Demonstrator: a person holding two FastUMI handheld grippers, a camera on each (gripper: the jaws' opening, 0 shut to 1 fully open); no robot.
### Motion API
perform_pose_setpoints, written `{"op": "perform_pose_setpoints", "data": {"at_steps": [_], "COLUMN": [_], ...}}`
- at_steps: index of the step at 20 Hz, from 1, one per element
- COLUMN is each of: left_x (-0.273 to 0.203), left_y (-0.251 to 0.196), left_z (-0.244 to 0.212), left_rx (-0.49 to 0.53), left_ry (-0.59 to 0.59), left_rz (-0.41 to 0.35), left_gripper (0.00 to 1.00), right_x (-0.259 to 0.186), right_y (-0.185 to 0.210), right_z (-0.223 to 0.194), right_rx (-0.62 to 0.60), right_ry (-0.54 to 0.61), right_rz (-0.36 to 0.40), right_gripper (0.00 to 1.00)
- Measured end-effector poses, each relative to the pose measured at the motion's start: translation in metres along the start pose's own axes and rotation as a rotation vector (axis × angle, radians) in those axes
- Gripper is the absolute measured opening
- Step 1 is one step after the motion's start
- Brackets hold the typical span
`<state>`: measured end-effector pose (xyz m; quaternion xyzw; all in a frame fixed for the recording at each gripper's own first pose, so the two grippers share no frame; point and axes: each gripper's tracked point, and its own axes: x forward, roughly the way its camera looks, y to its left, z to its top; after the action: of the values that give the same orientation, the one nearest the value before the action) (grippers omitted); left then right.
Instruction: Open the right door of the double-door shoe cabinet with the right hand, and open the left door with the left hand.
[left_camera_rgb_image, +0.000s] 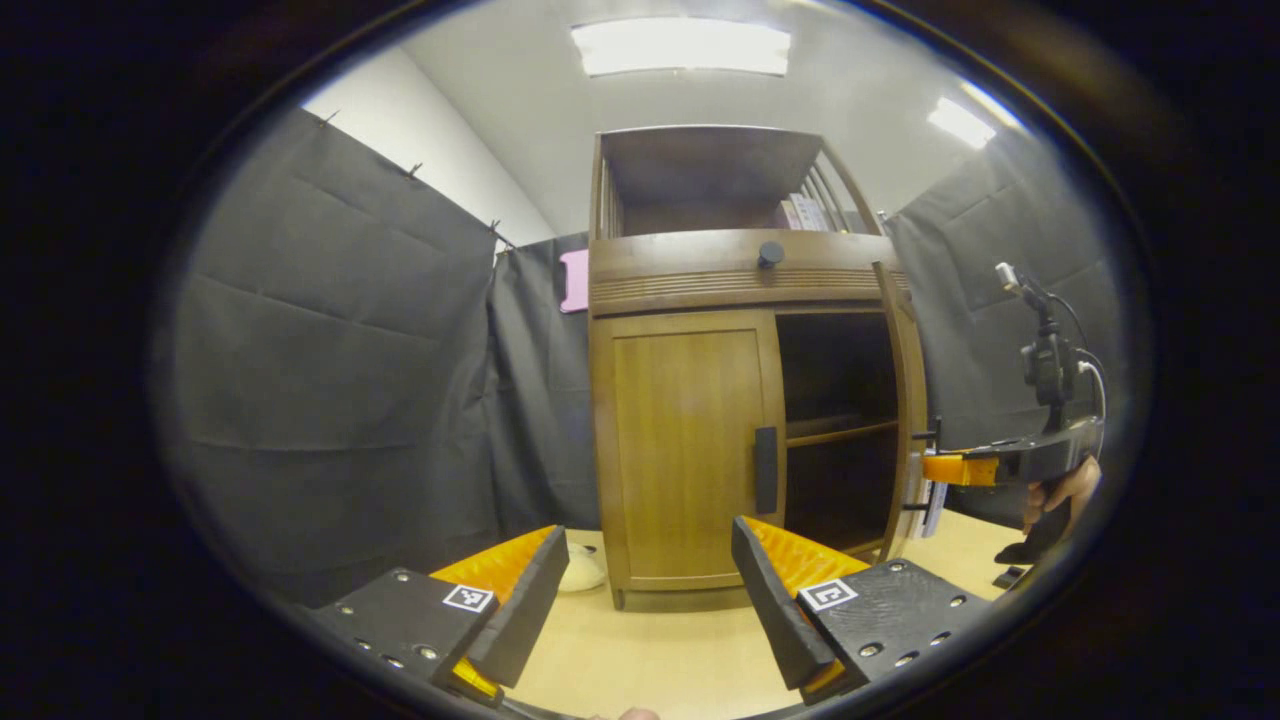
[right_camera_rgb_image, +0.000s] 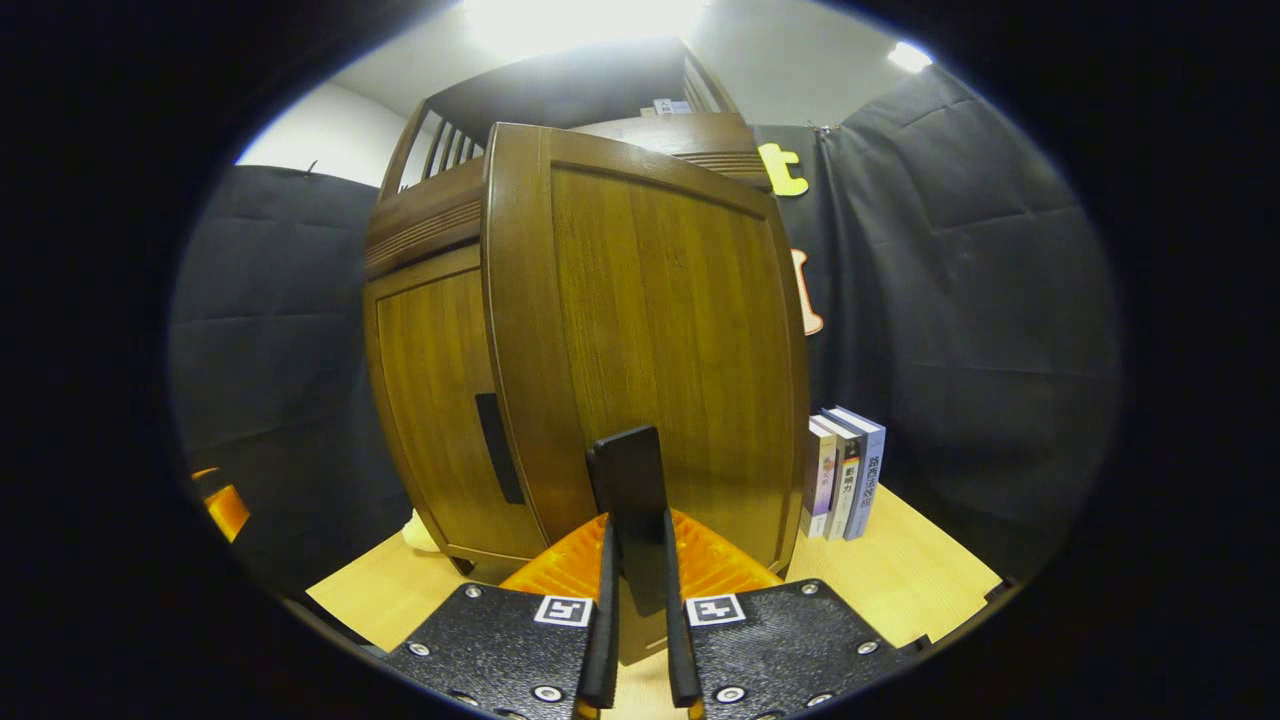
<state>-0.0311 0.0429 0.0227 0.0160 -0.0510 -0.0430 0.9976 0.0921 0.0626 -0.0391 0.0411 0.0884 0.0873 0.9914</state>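
A wooden shoe cabinet (left_camera_rgb_image: 740, 400) stands on the pale floor, its right door (right_camera_rgb_image: 660, 340) swung wide, handle (right_camera_rgb_image: 630, 500) clamped in the right gripper (right_camera_rgb_image: 636, 610). The left door (left_camera_rgb_image: 685, 440) remains closed; the left gripper (left_camera_rgb_image: 650, 590), jaws apart, must next reach its dark handle (left_camera_rgb_image: 765, 470).

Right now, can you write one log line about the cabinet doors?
right door: swung open | right gripper: shut on its black handle | left door: closed | left gripper: open, short of it

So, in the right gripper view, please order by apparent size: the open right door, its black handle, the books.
1. Right door, largest, though nearest the camera.
2. Books.
3. Handle, similar to the books; unsure.
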Motion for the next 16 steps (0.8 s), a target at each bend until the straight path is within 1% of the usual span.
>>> {"op": "perform_pose_setpoints", "data": {"at_steps": [1, 3, 4, 5, 6, 9, 12, 16], "left_x": [0.000, -0.003, -0.005, -0.005, -0.006, -0.004, -0.007, 0.007], "left_y": [-0.001, -0.005, -0.006, -0.005, -0.005, -0.008, -0.011, -0.014], "left_z": [0.001, 0.001, 0.003, 0.004, 0.004, 0.005, 0.007, 0.004], "left_rx": [-0.002, -0.008, -0.010, -0.009, -0.008, -0.008, -0.019, -0.015], "left_ry": [0.000, 0.004, 0.003, 0.001, -0.001, -0.003, 0.000, -0.001], "left_rz": [-0.009, -0.030, -0.041, -0.051, -0.060, -0.092, -0.115, -0.139], "left_gripper": [0.94, 0.94, 0.99, 0.99, 0.94, 0.94, 0.94, 0.94], "right_x": [-0.003, -0.009, -0.011, -0.014, -0.016, -0.025, -0.031, -0.041], "right_y": [-0.003, -0.008, -0.010, -0.013, -0.016, -0.026, -0.034, -0.051], "right_z": [-0.001, 0.001, 0.000, 0.000, 0.000, 0.001, 0.001, 0.003], "right_rx": [-0.004, -0.013, -0.010, -0.007, -0.005, -0.012, -0.009, -0.017], "right_ry": [-0.003, 0.000, 0.000, 0.000, -0.002, 0.000, 0.007, 0.001], "right_rz": [-0.001, -0.006, -0.008, -0.011, -0.015, -0.022, -0.018, -0.036], "right_gripper": [0.19, 0.19, 0.19, 0.19, 0.18, 0.16, 0.16, 0.16]}}
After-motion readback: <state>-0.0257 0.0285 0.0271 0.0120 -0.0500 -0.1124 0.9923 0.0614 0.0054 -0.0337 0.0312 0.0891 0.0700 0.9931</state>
